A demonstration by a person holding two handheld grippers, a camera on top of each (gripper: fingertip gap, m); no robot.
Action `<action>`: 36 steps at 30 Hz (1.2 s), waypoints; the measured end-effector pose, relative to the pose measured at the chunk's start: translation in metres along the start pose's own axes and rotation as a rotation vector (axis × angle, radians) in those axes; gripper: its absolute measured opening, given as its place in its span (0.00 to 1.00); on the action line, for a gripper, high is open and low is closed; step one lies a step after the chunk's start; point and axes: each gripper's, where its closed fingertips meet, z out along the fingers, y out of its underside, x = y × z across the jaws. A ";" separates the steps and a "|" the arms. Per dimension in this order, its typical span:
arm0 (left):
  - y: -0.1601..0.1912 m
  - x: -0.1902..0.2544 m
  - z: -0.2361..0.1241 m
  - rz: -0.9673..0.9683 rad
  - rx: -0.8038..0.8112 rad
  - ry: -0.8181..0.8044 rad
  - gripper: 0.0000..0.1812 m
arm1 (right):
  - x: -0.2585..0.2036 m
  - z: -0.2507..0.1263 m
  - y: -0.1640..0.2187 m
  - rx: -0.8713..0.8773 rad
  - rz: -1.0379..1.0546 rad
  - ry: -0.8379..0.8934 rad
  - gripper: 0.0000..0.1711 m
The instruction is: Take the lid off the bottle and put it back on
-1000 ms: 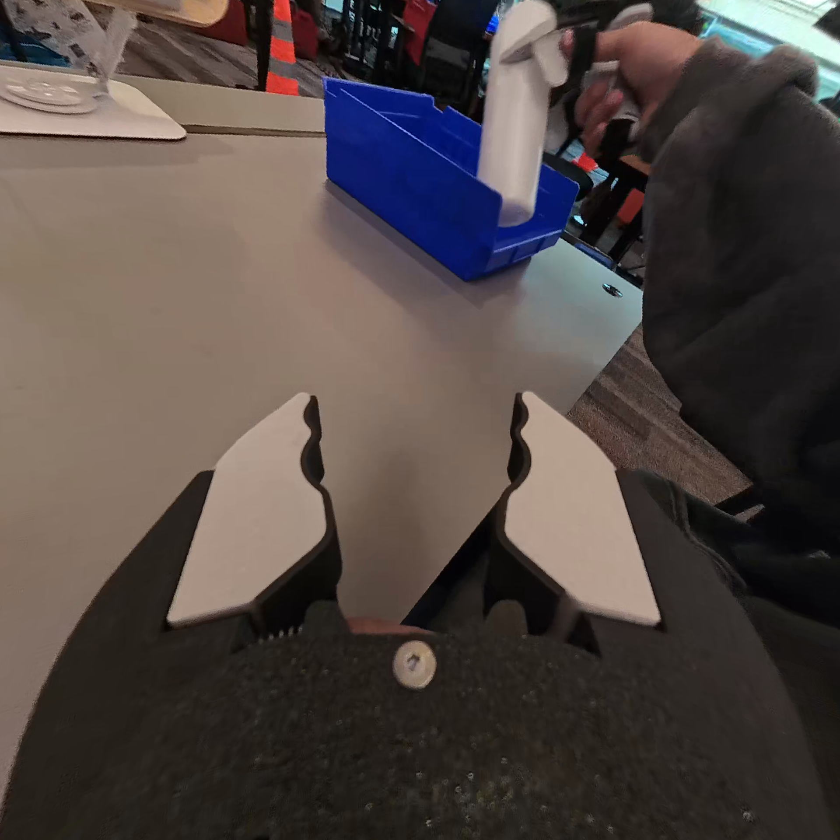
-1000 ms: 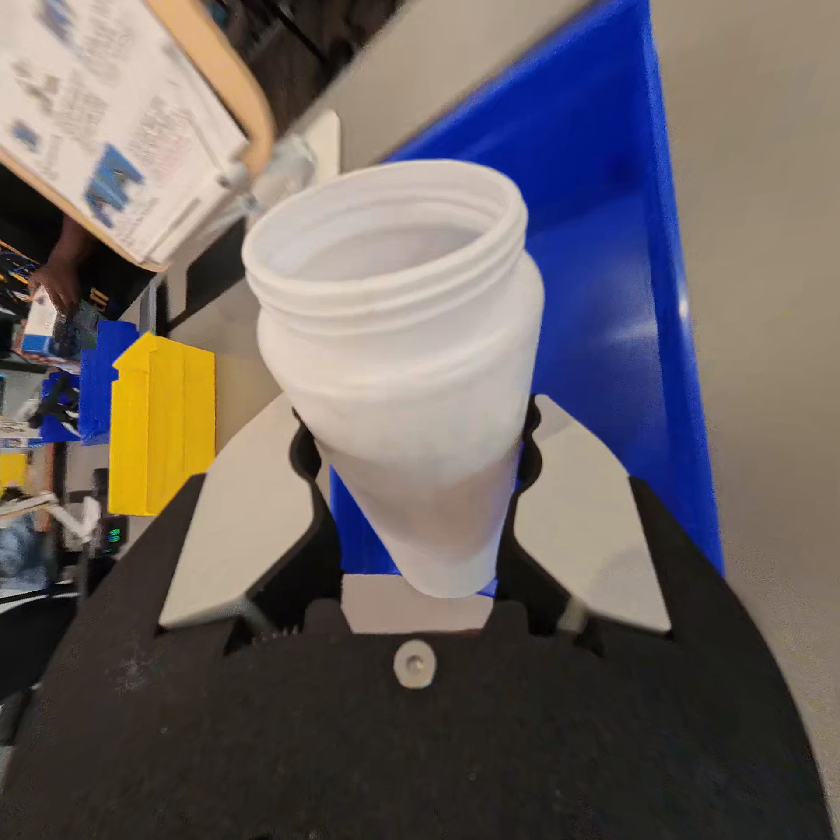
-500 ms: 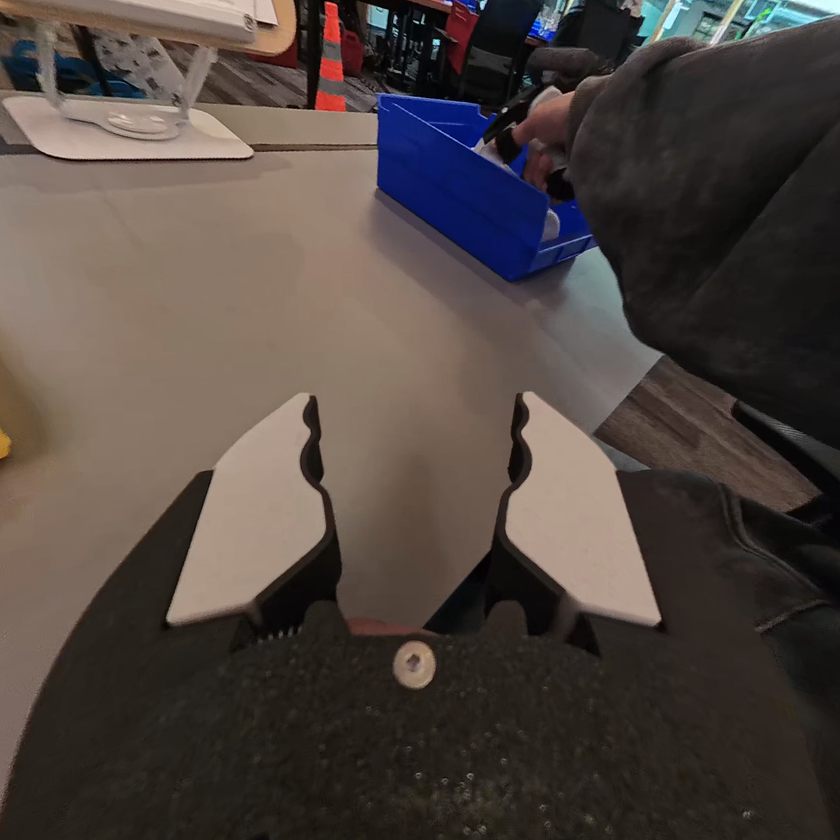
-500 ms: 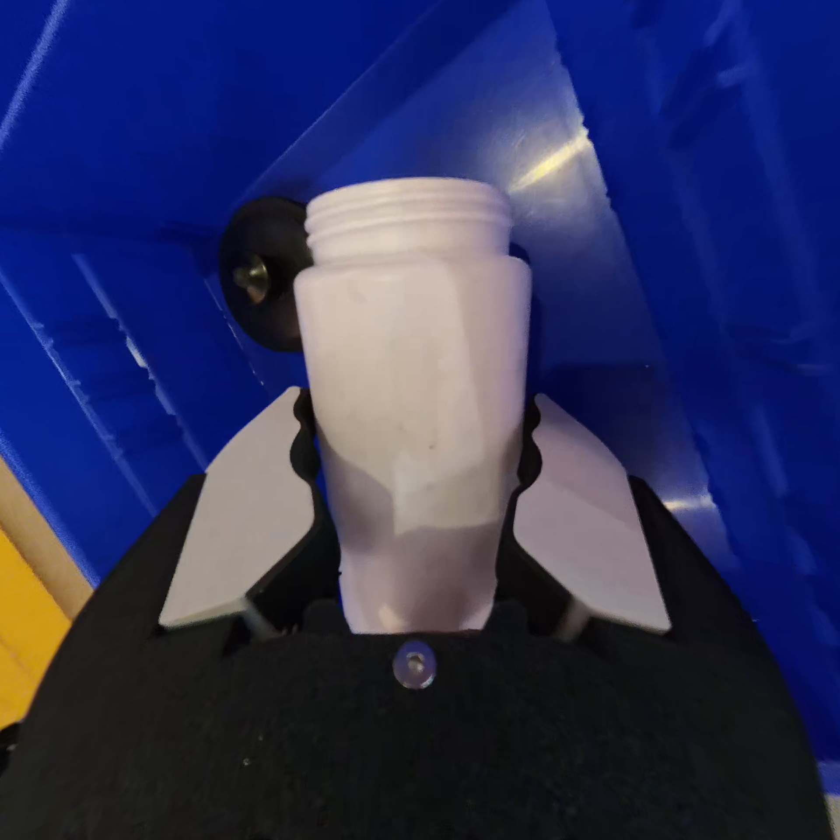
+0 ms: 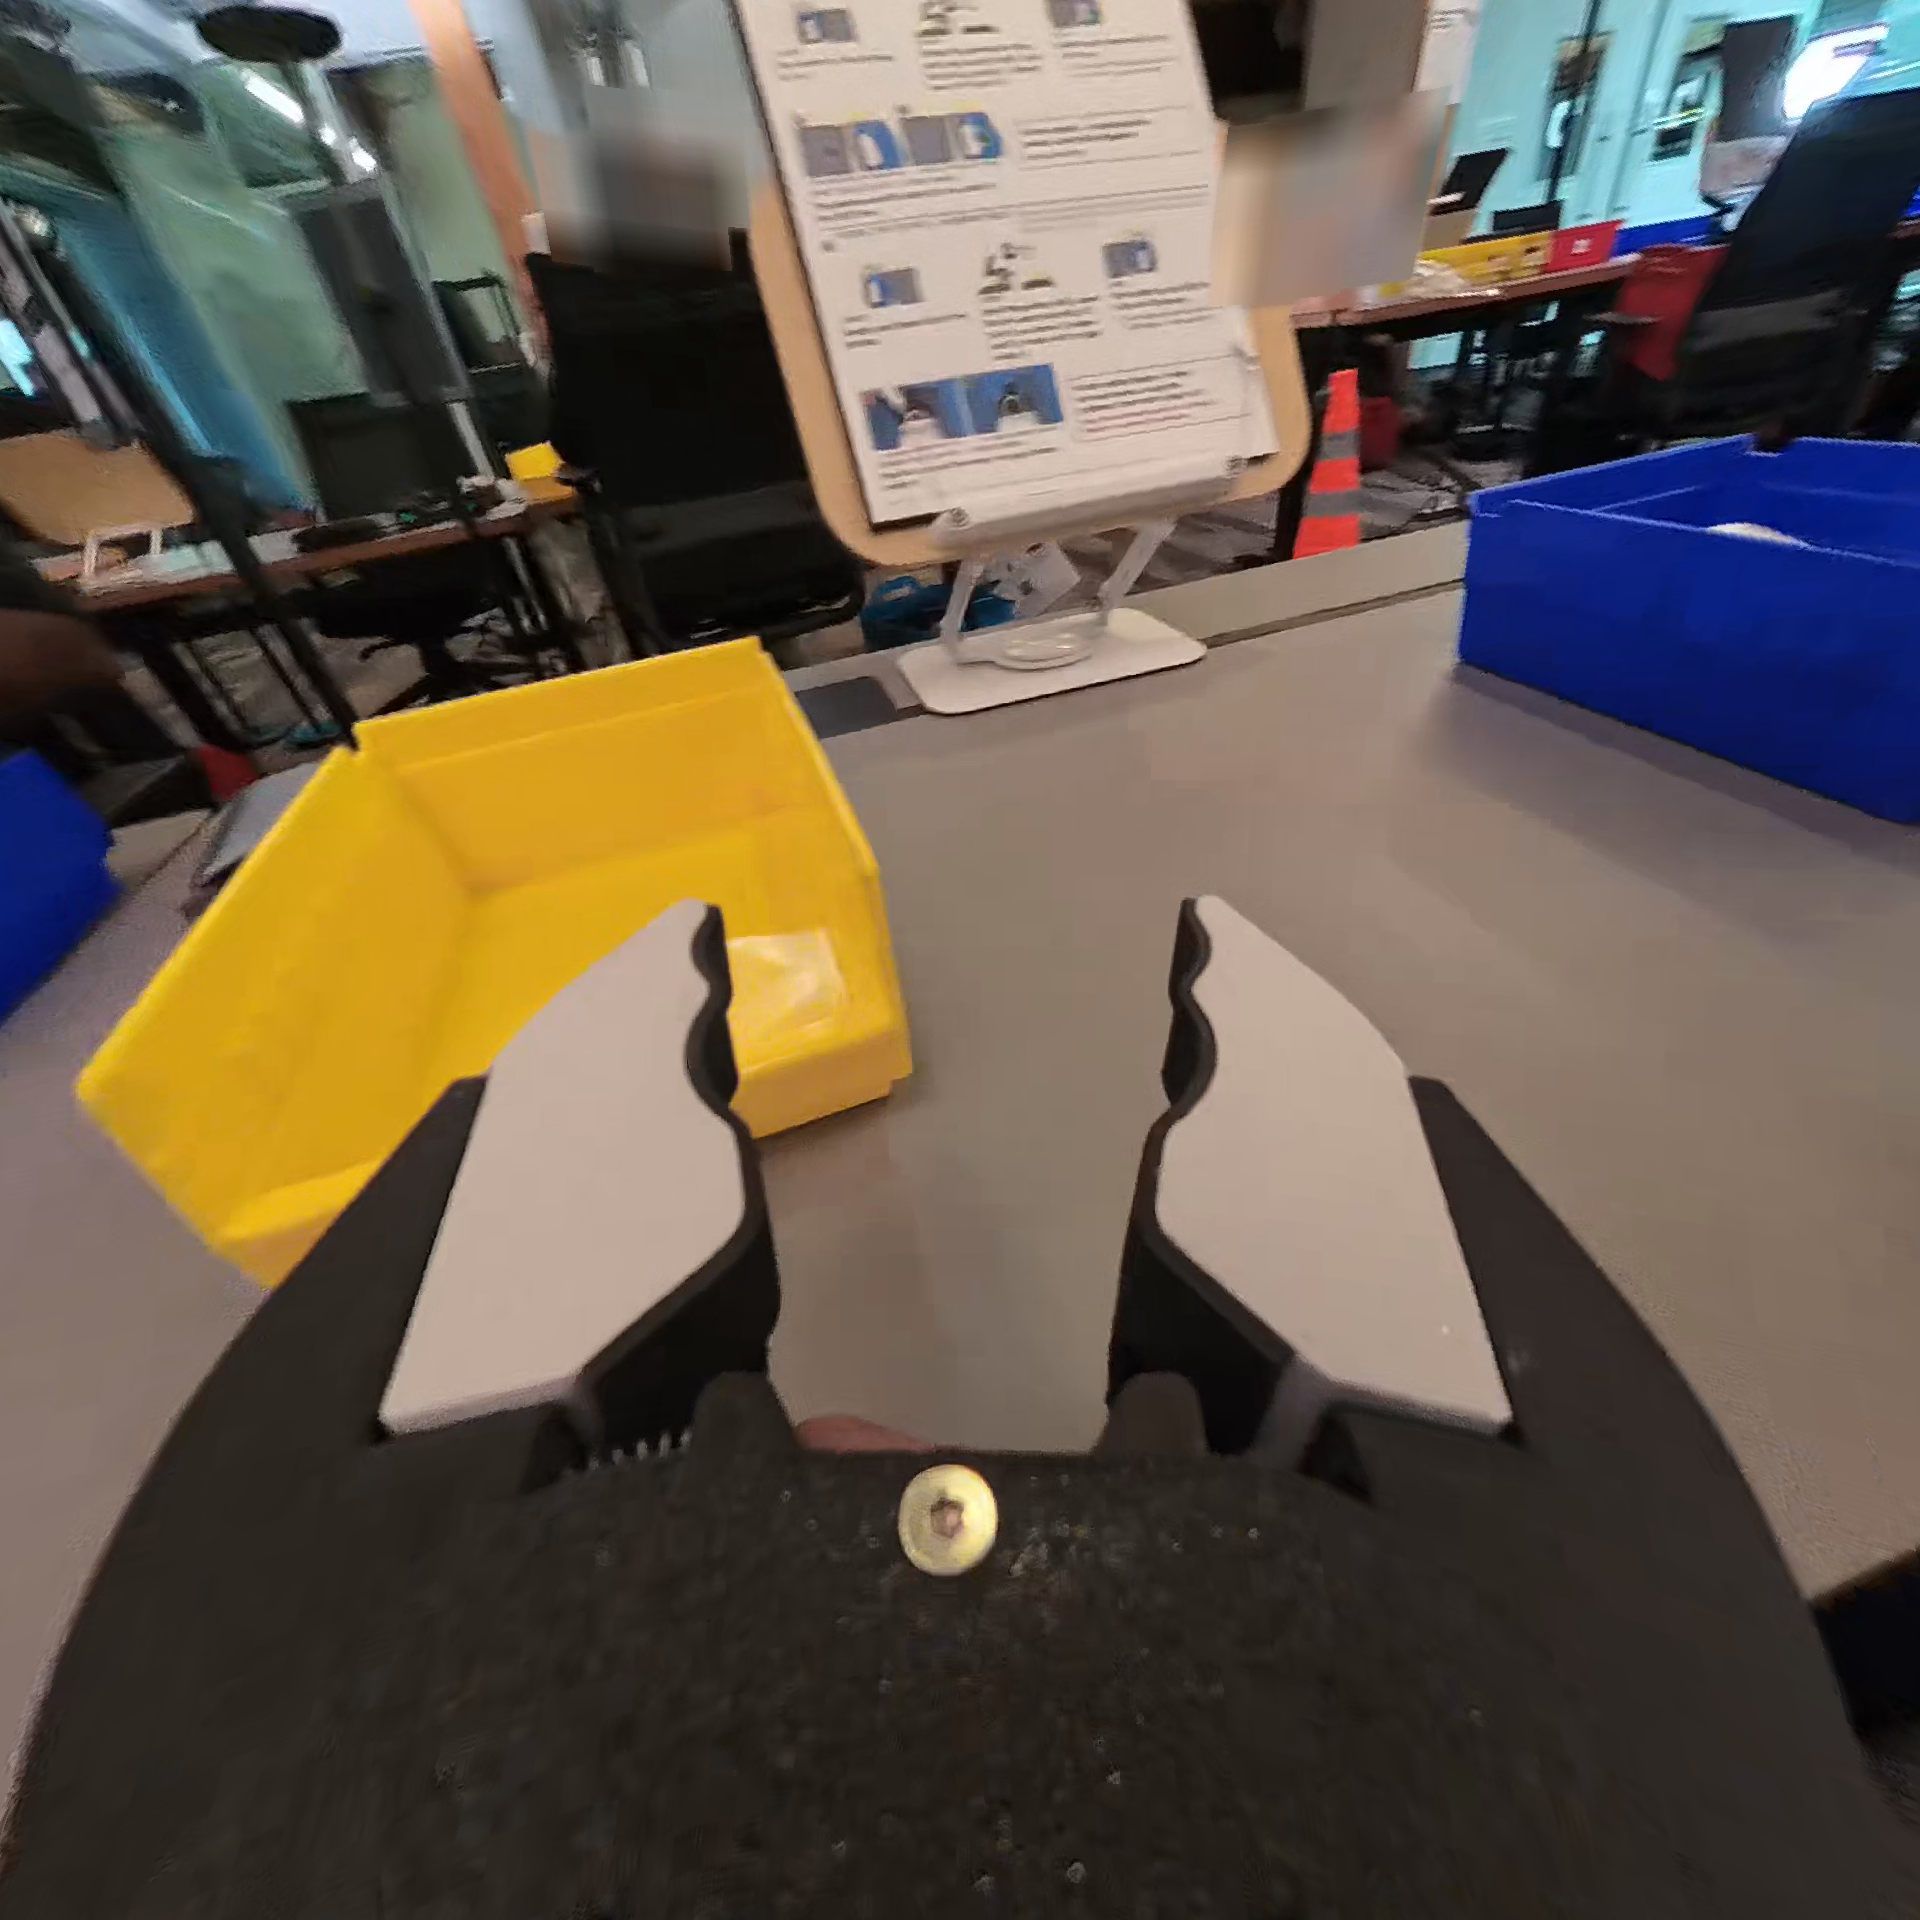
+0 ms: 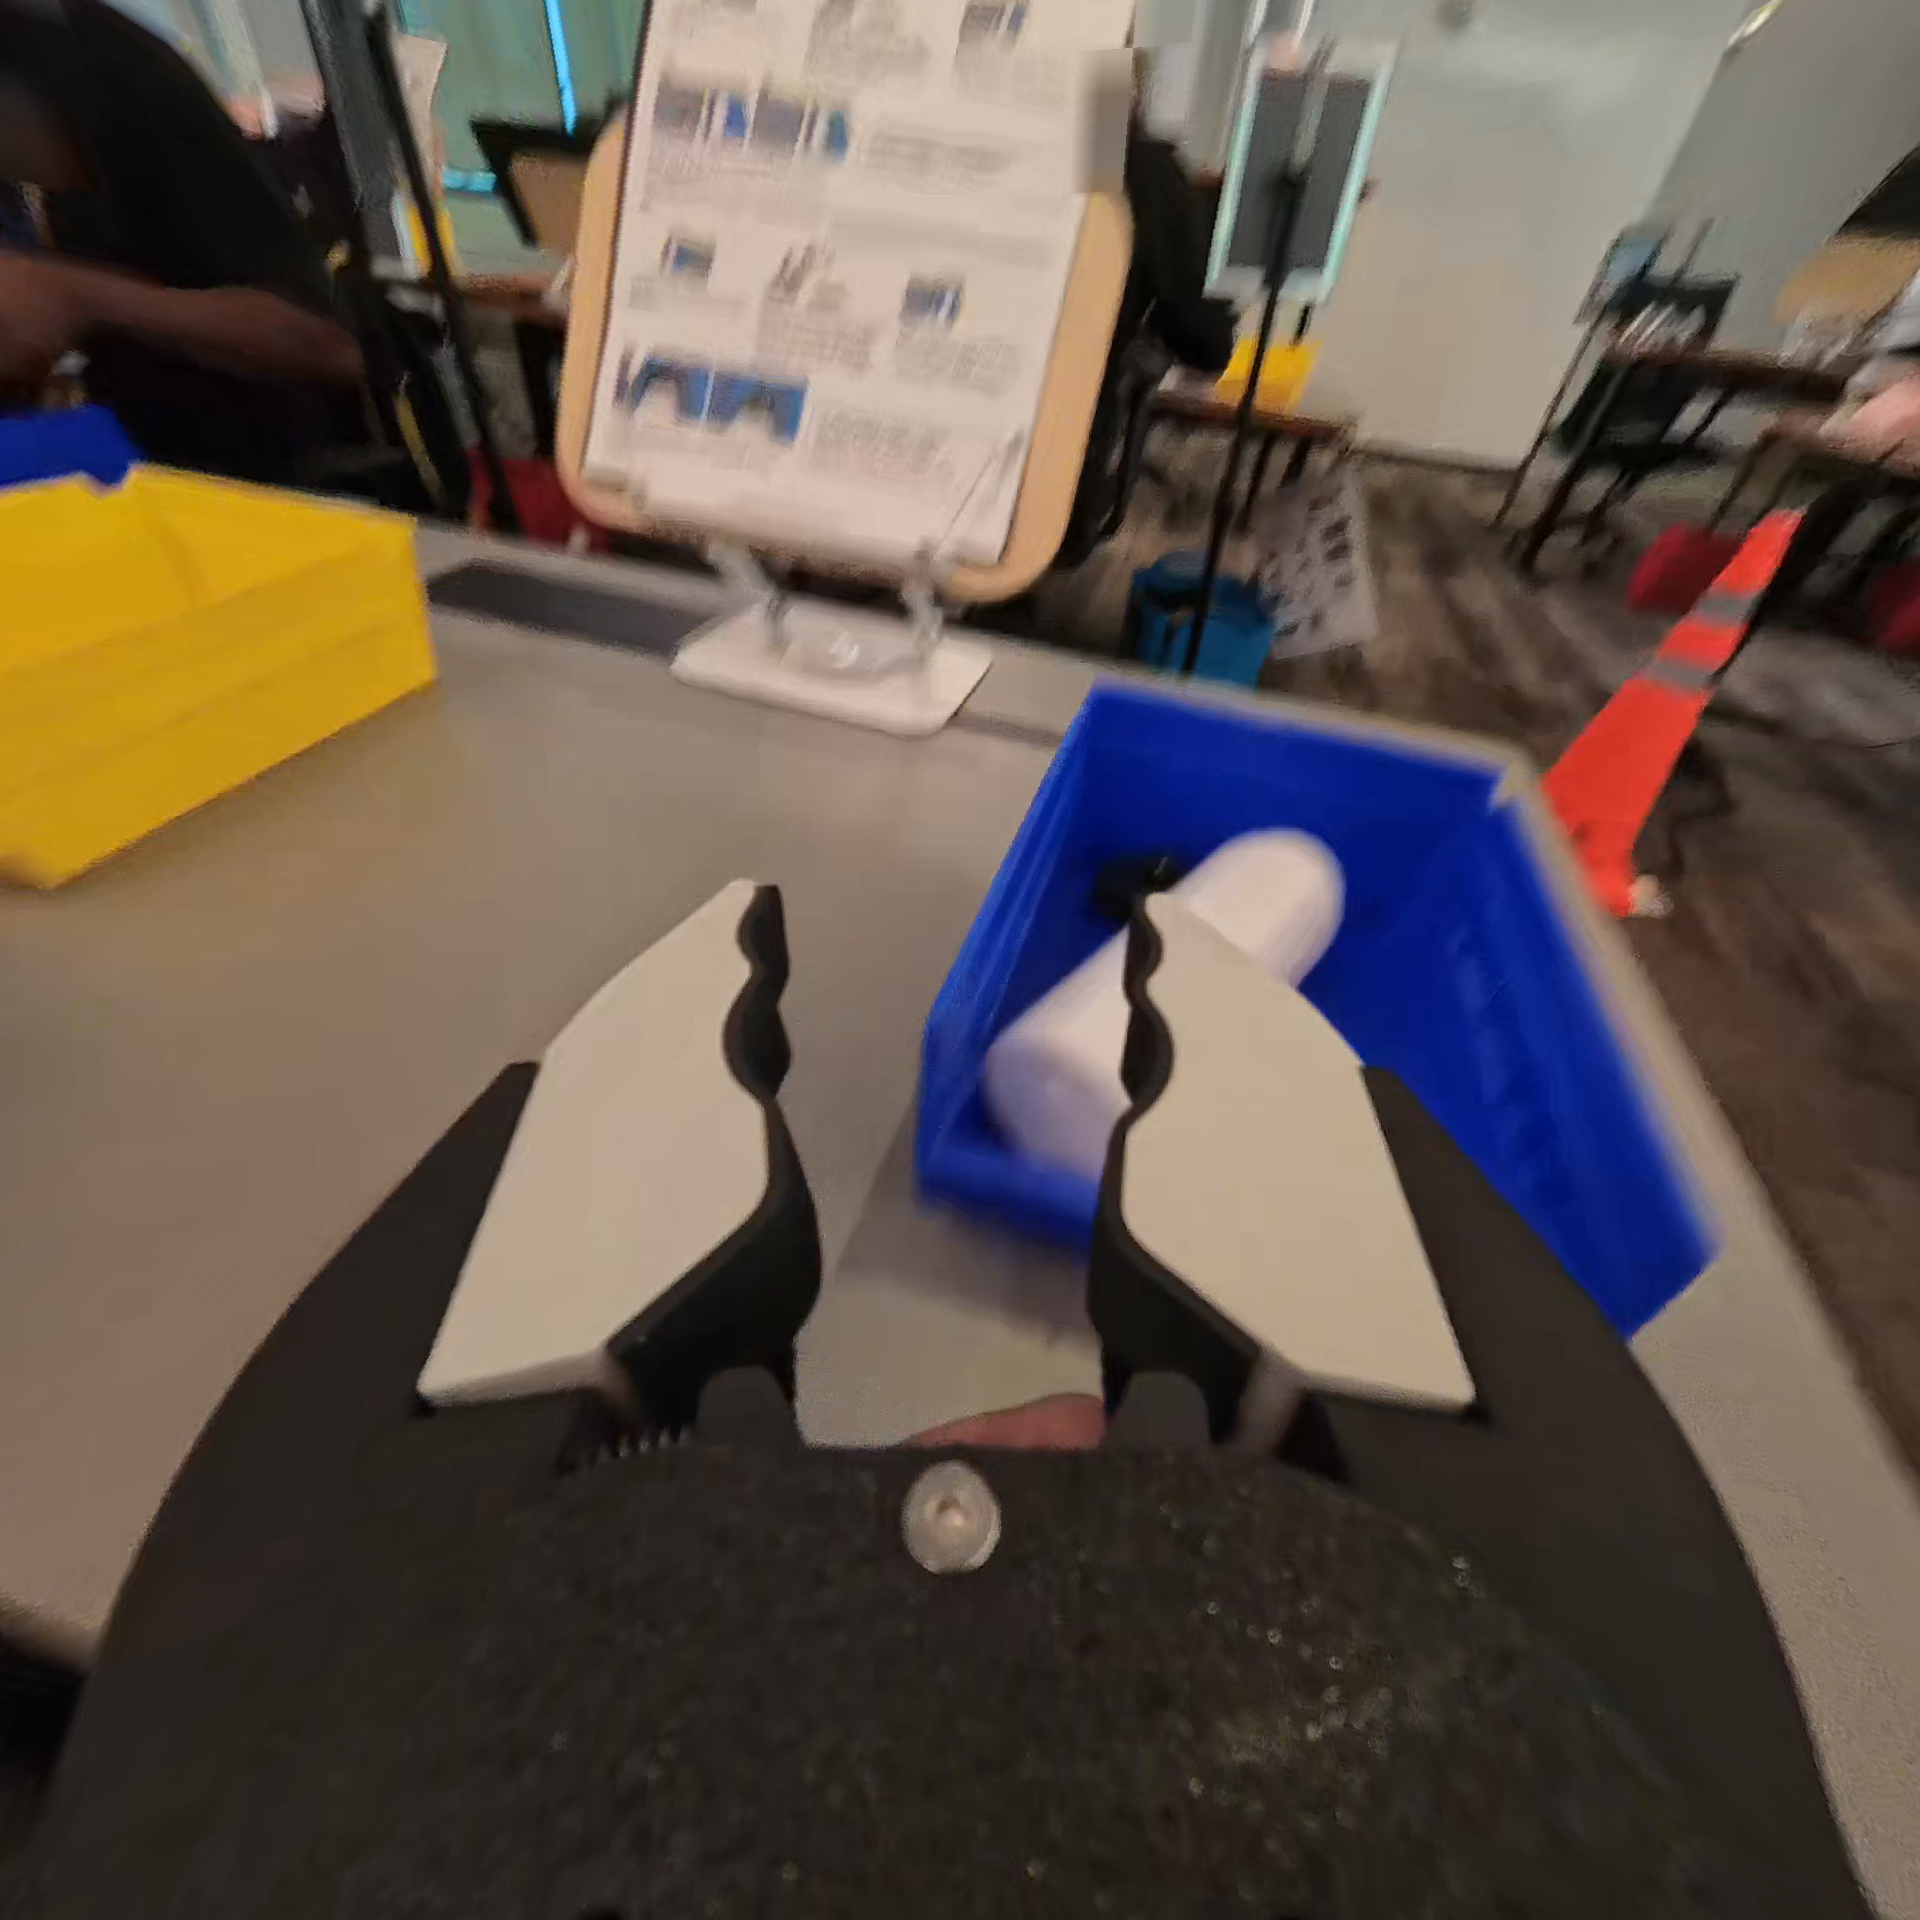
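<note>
A: Right tool (image 6: 951, 914): status?
B: Jaws apart, nothing between them, above the grey table (image 6: 436, 935). White bottle (image 6: 1216, 956) lies on its side in the blue bin (image 6: 1538, 1091), a small black item (image 6: 1127, 878) by its far end; too blurred to tell if it is the lid.
A: Left tool (image 5: 945, 920)?
B: Also spread wide, empty, just beside the yellow bin (image 5: 436, 935).

Each tool (image 5: 945, 935): black textured body, grey scalloped fingers (image 6: 644, 1122) (one central screw (image 5: 947, 1524))
</note>
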 end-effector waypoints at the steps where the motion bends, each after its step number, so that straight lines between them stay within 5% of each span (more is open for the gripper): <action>1: 0.003 -0.003 0.001 -0.033 -0.012 -0.001 0.45 | -0.012 -0.007 0.029 -0.070 0.020 -0.023 0.40; 5: 0.013 -0.002 0.009 -0.143 -0.072 0.045 0.45 | -0.037 -0.028 0.104 -0.186 0.118 -0.062 0.42; 10: 0.018 -0.003 0.015 -0.095 -0.089 0.042 0.43 | -0.022 -0.029 0.098 -0.092 0.102 -0.019 0.38; 17: 0.036 0.007 0.020 -0.032 -0.169 0.058 0.40 | -0.015 -0.027 0.108 -0.125 0.257 -0.060 0.35; 36: 0.037 0.010 0.019 -0.029 -0.173 0.081 0.40 | -0.010 -0.024 0.114 -0.143 0.231 -0.031 0.33</action>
